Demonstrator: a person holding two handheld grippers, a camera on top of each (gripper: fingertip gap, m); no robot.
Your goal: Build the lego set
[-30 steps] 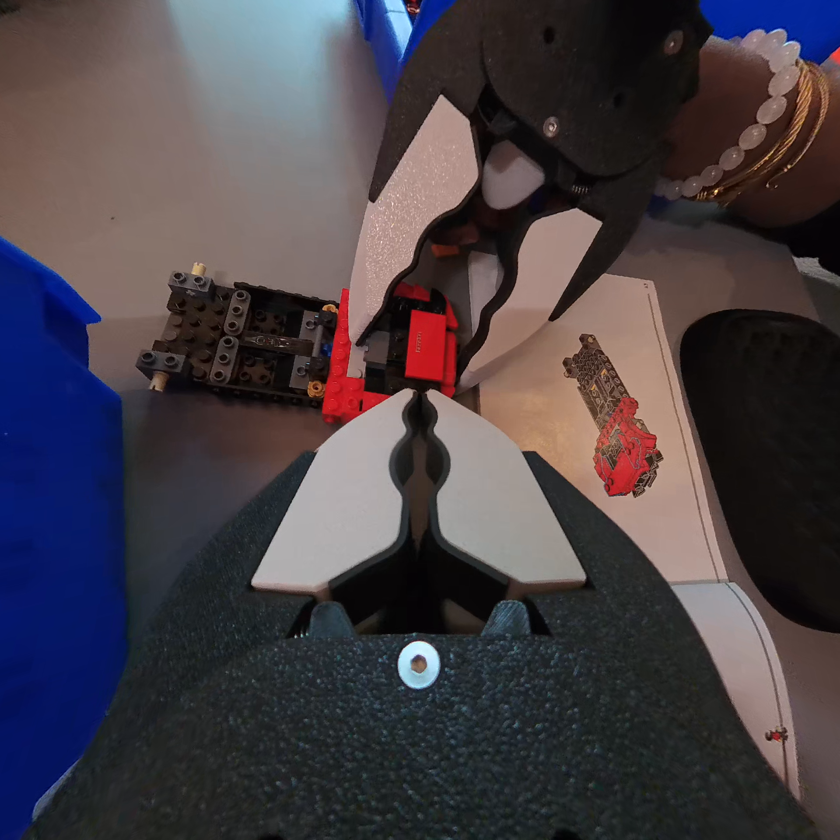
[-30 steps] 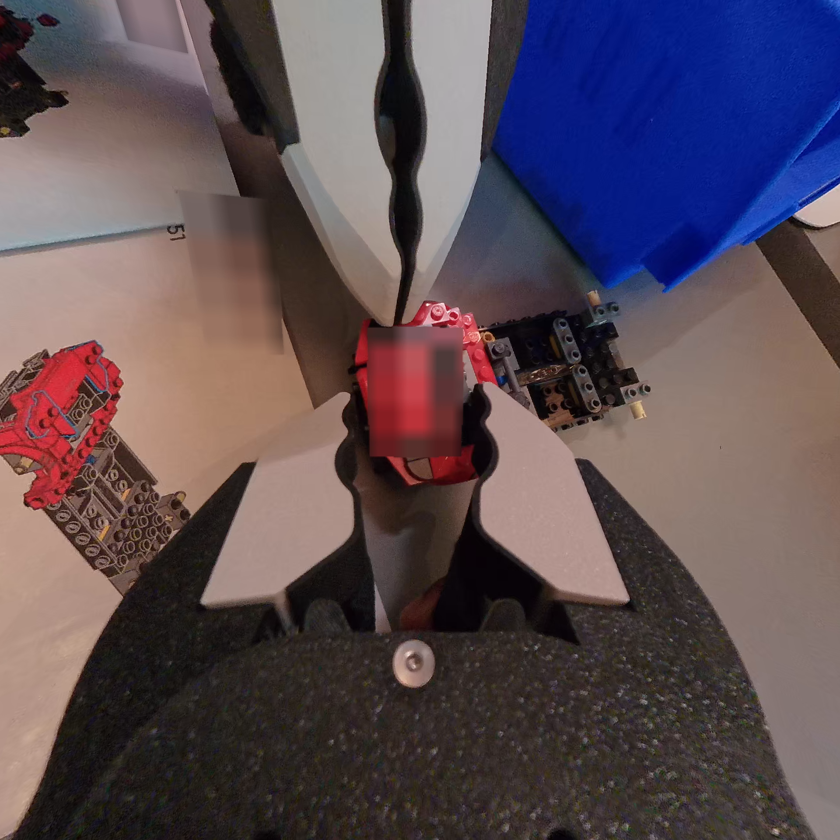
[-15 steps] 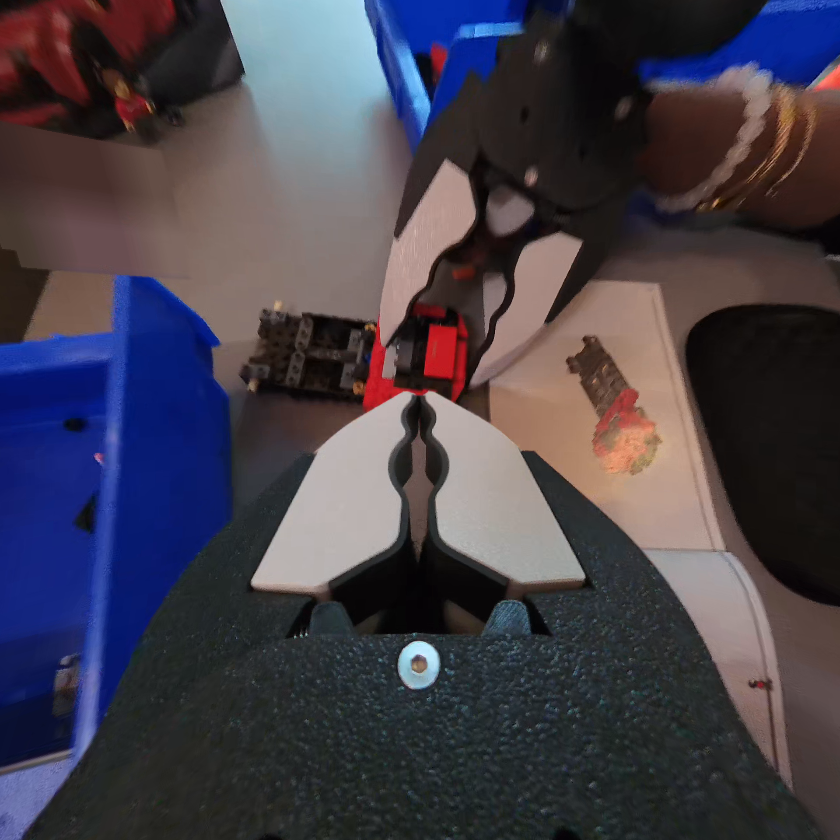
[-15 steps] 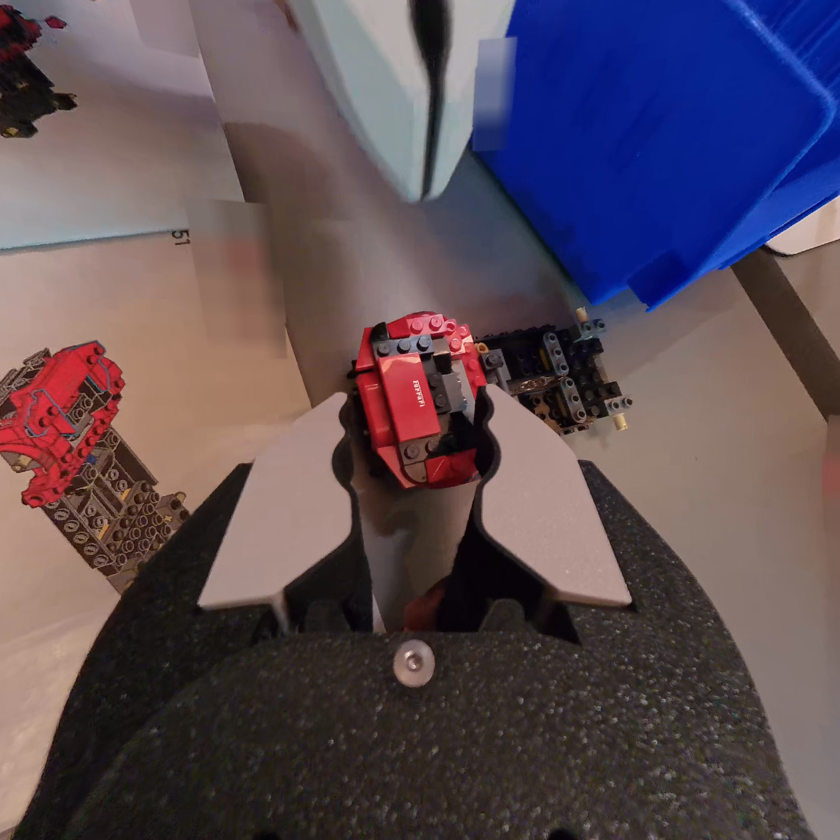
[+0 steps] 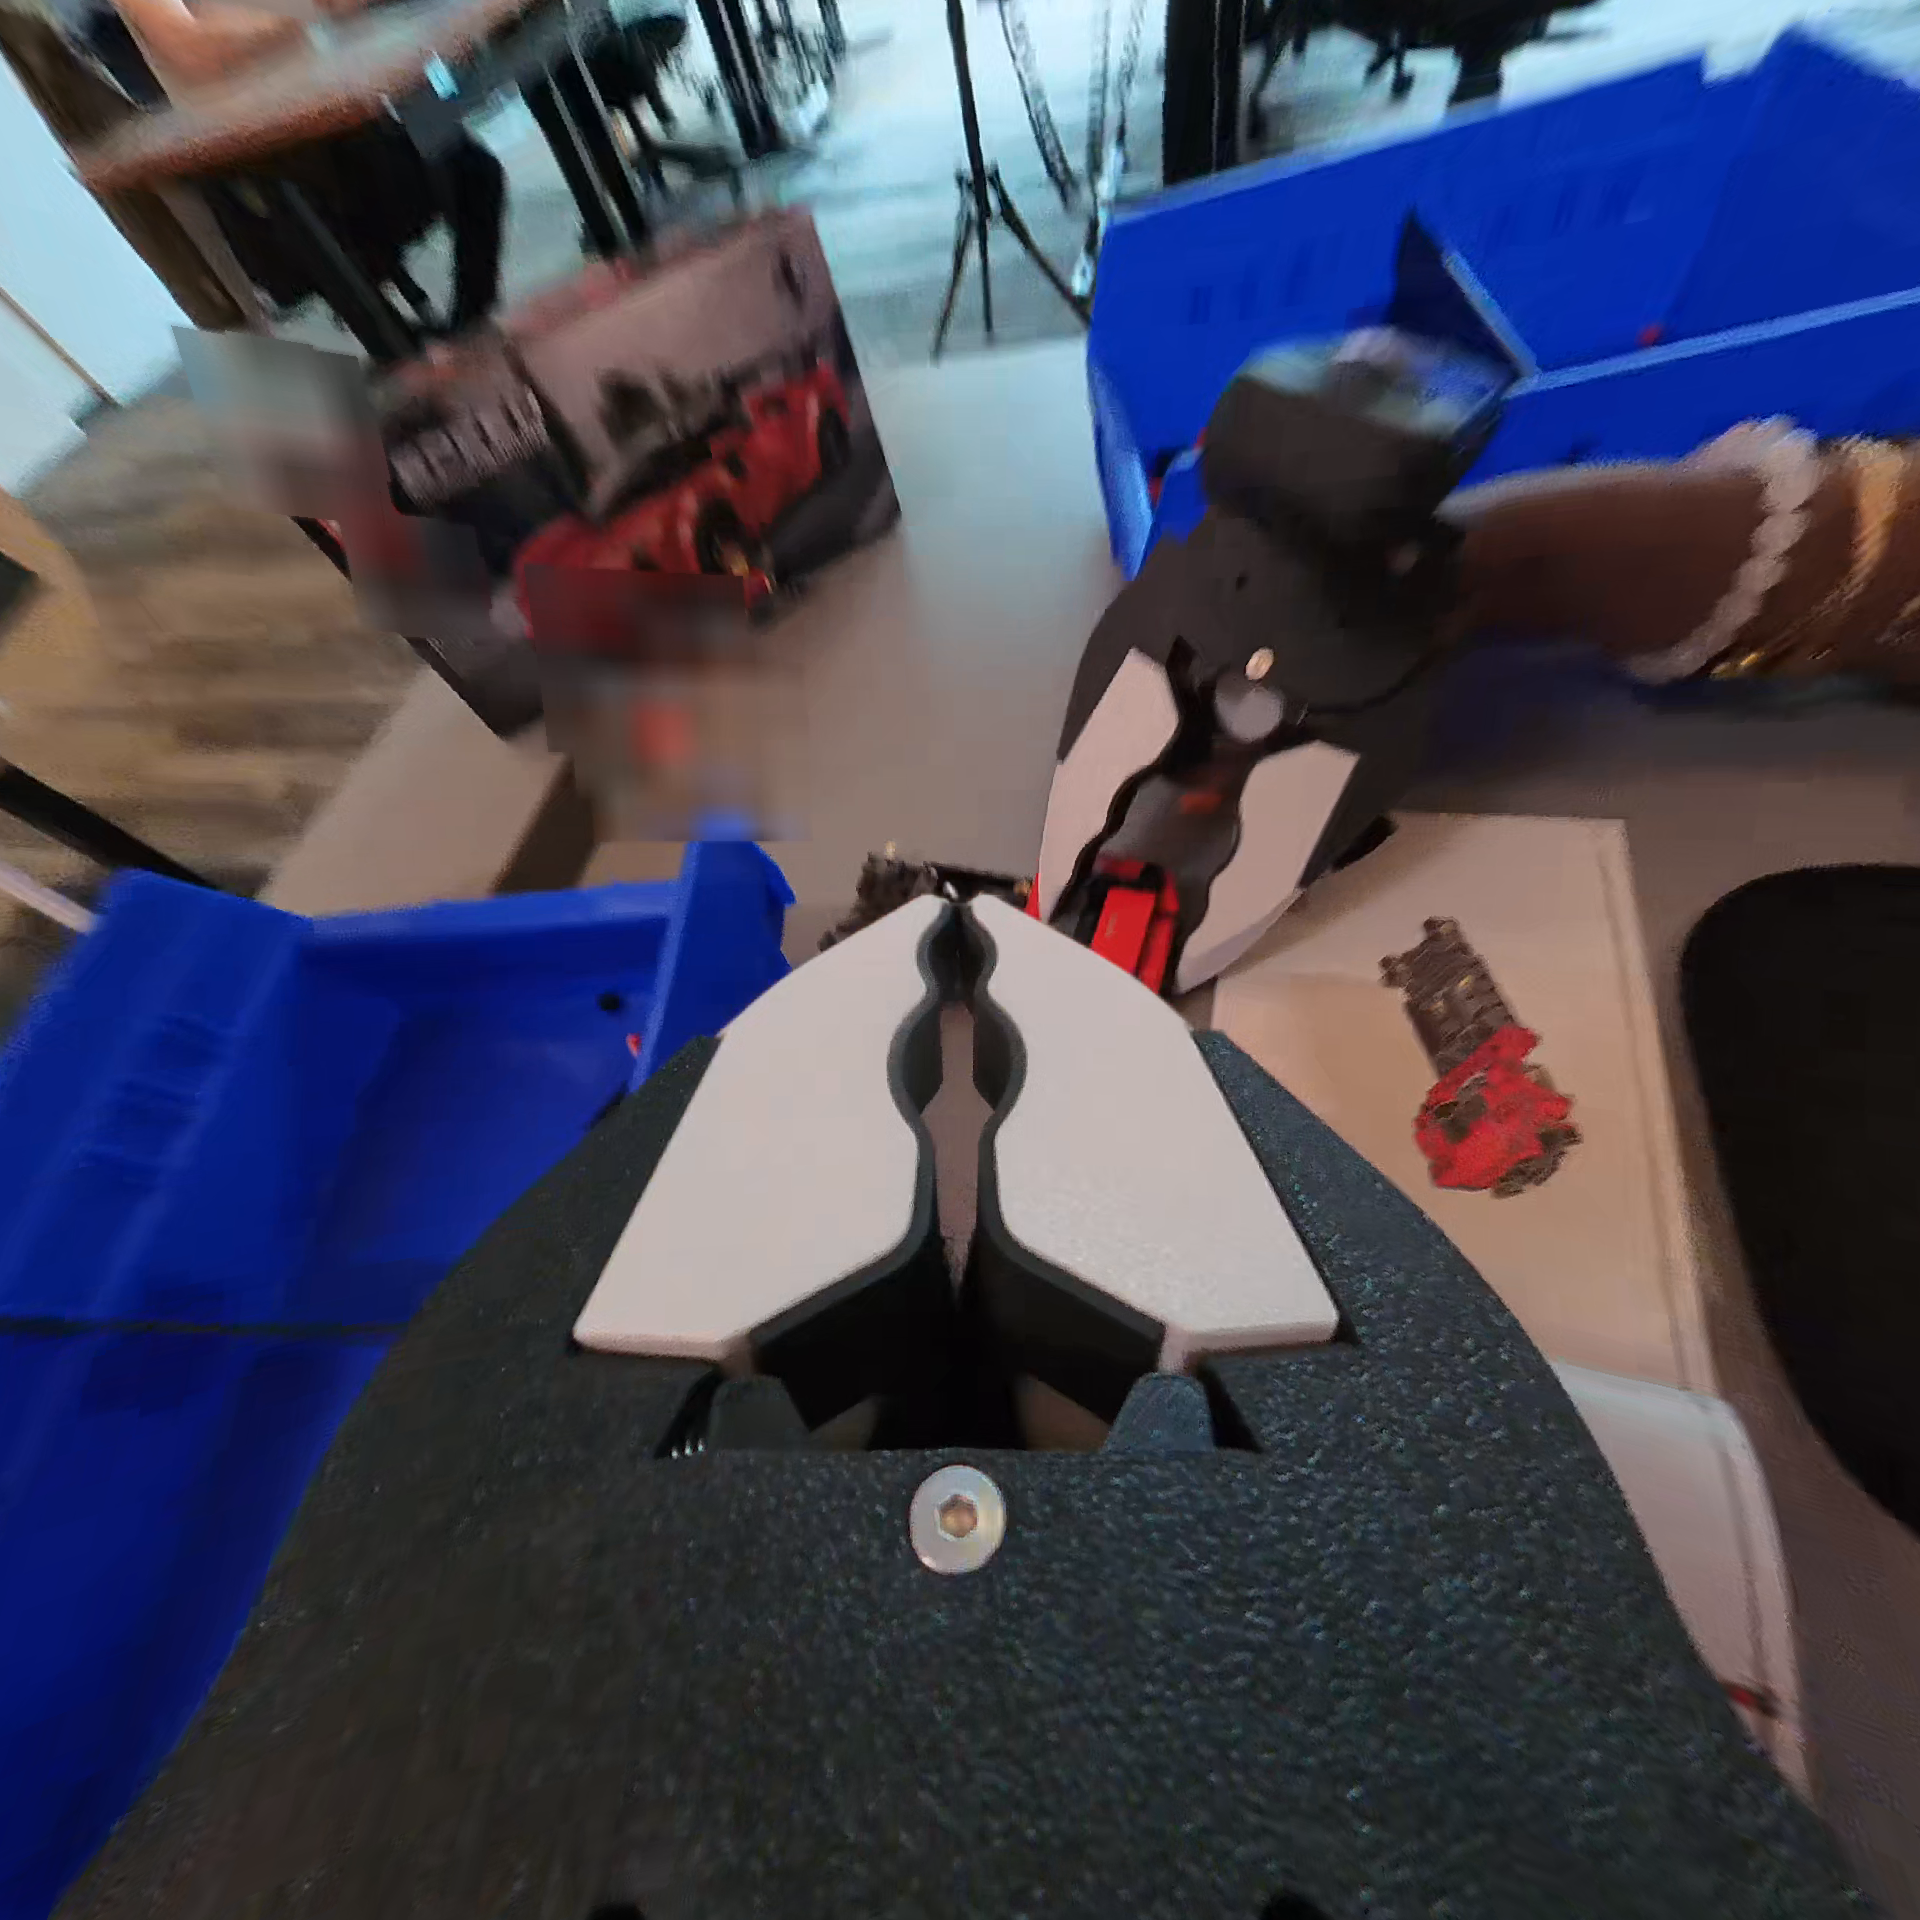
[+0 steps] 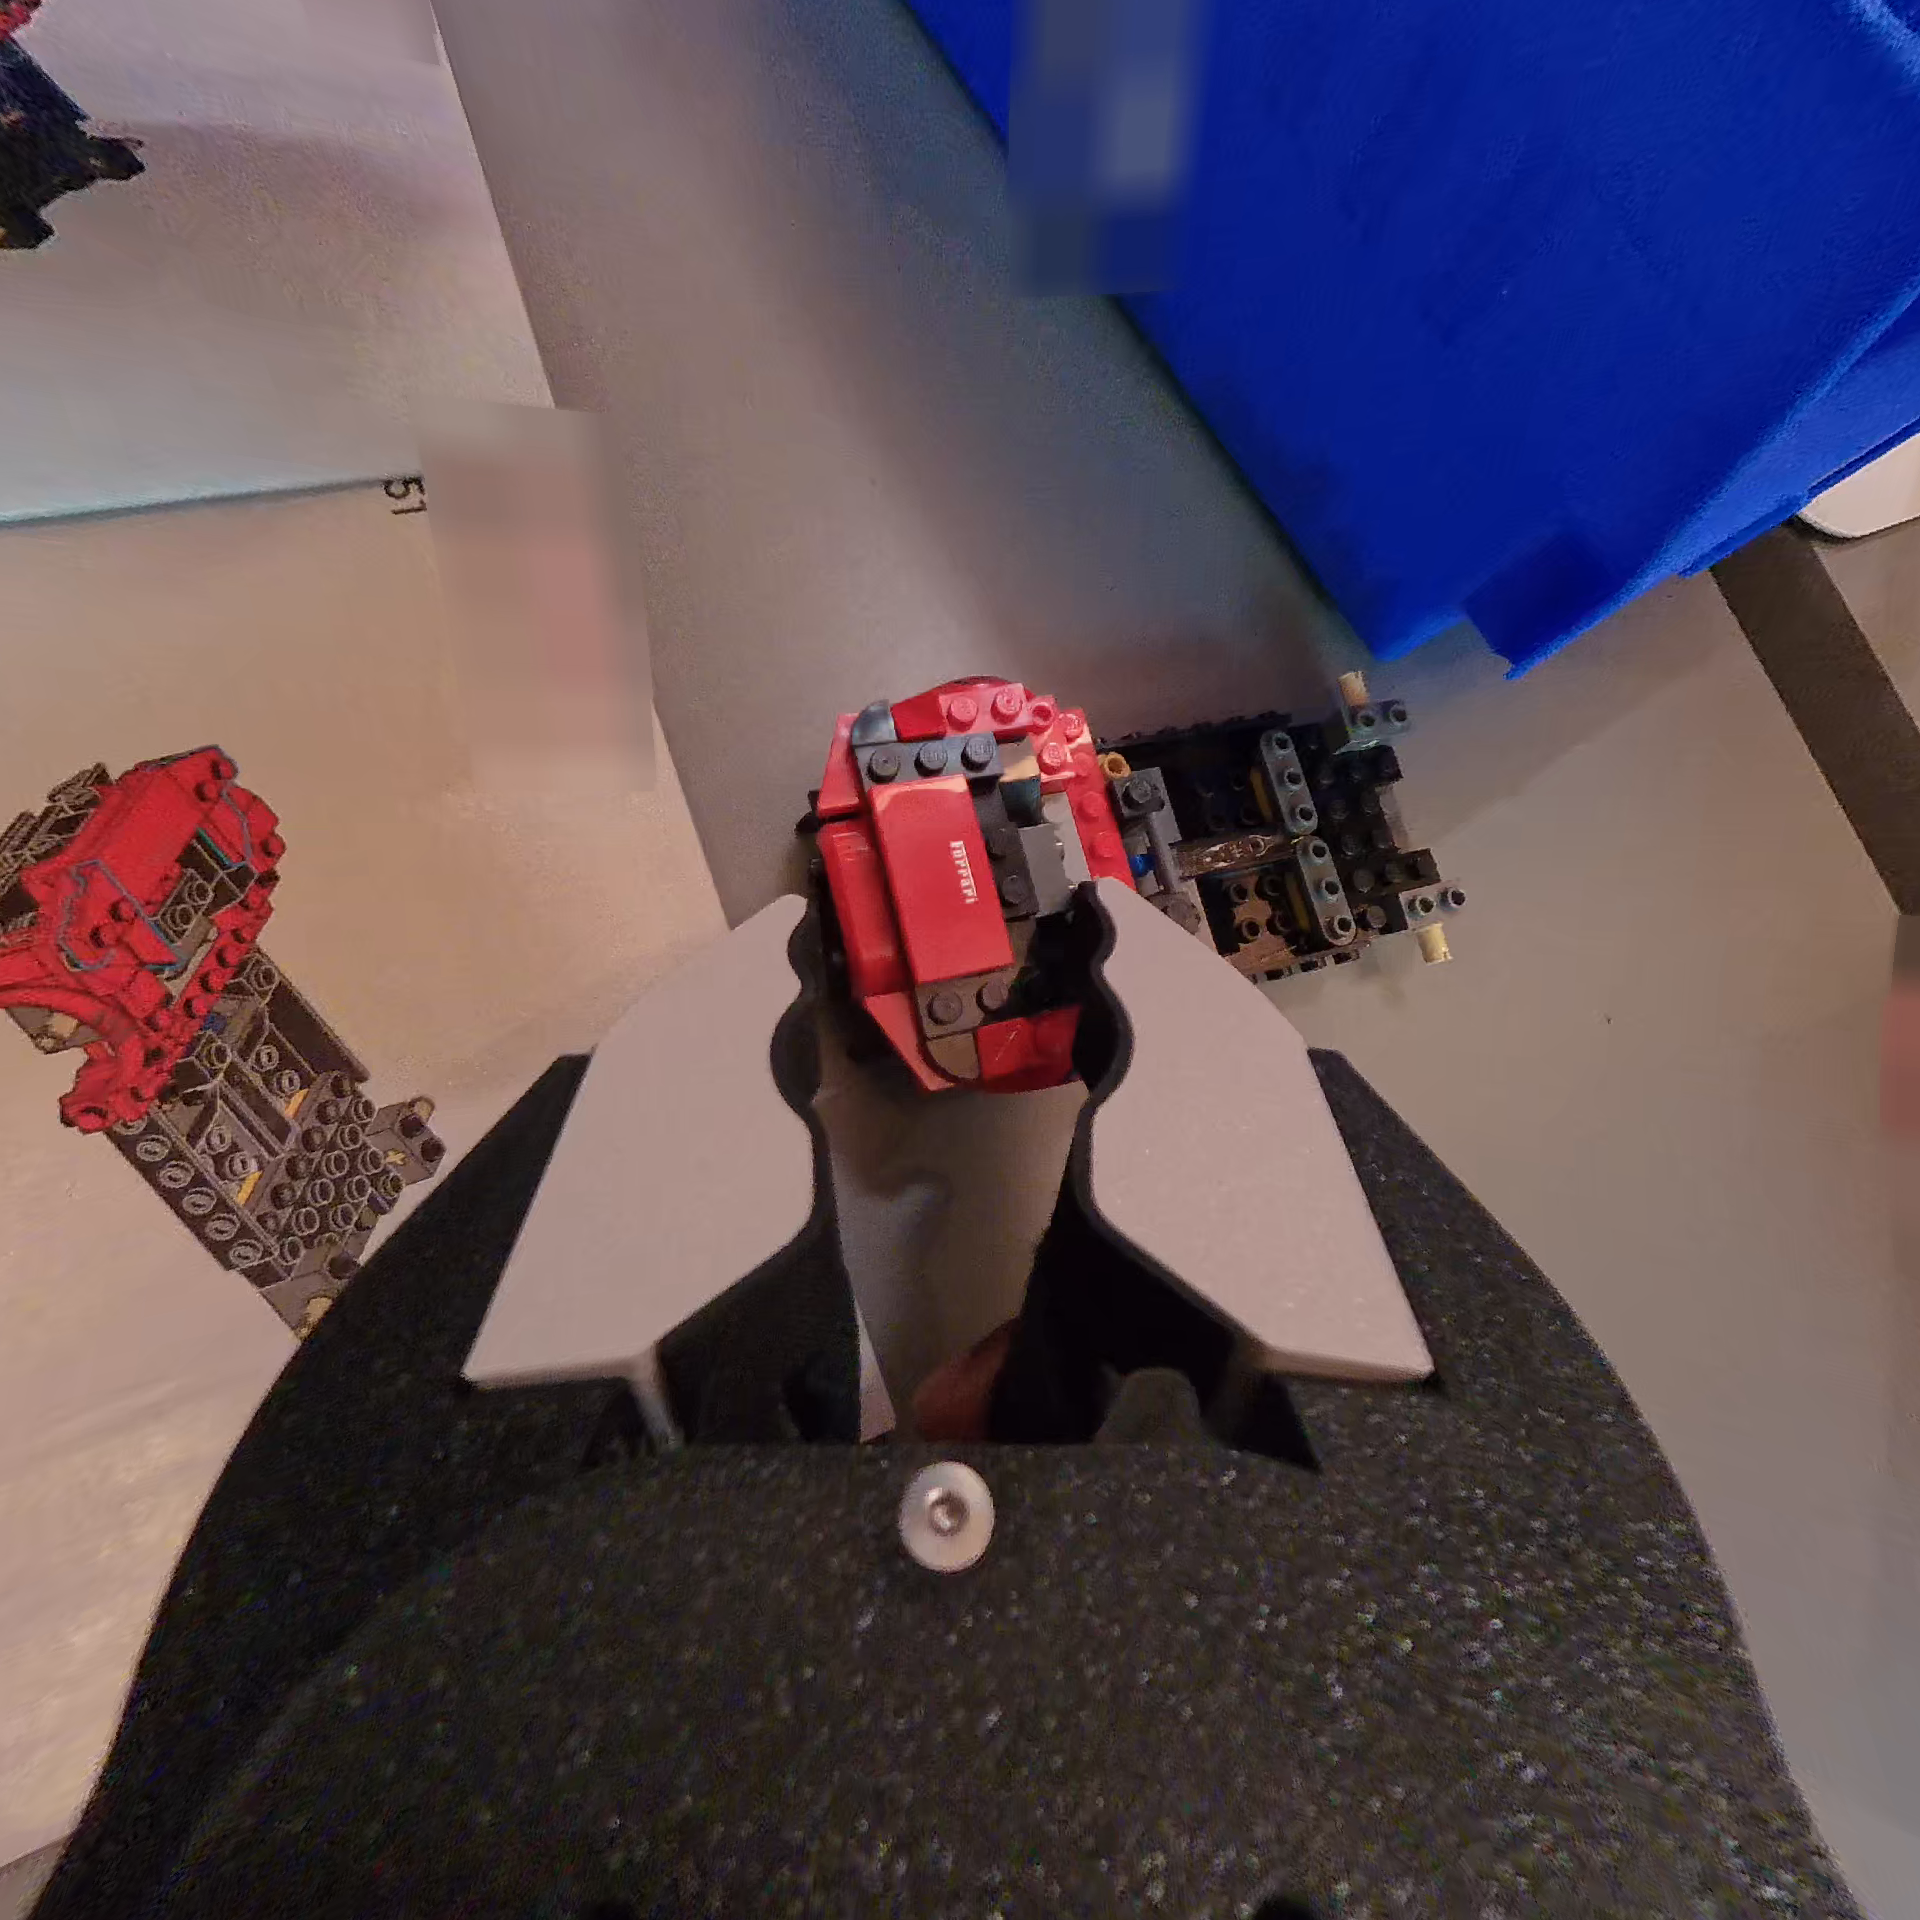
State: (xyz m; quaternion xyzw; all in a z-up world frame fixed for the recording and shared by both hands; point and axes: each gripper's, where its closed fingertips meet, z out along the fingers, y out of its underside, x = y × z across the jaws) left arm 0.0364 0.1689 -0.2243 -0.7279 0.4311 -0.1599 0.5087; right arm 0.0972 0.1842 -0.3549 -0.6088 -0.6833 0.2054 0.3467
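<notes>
— Looking along the left gripper: clenched on nothing, lifted near the blue bin, probably going for a piece?

— Likely. Right view: the right gripper grips the car by its red nose, beside the manual, pinning it to the table.

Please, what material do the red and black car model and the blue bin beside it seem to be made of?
Car model: probably hard glossy plastic, since its red slopes catch highlights and its studs look moulded. Blue bin: likely matte moulded plastic, uniform in colour, with stepped, formed edges.
</notes>
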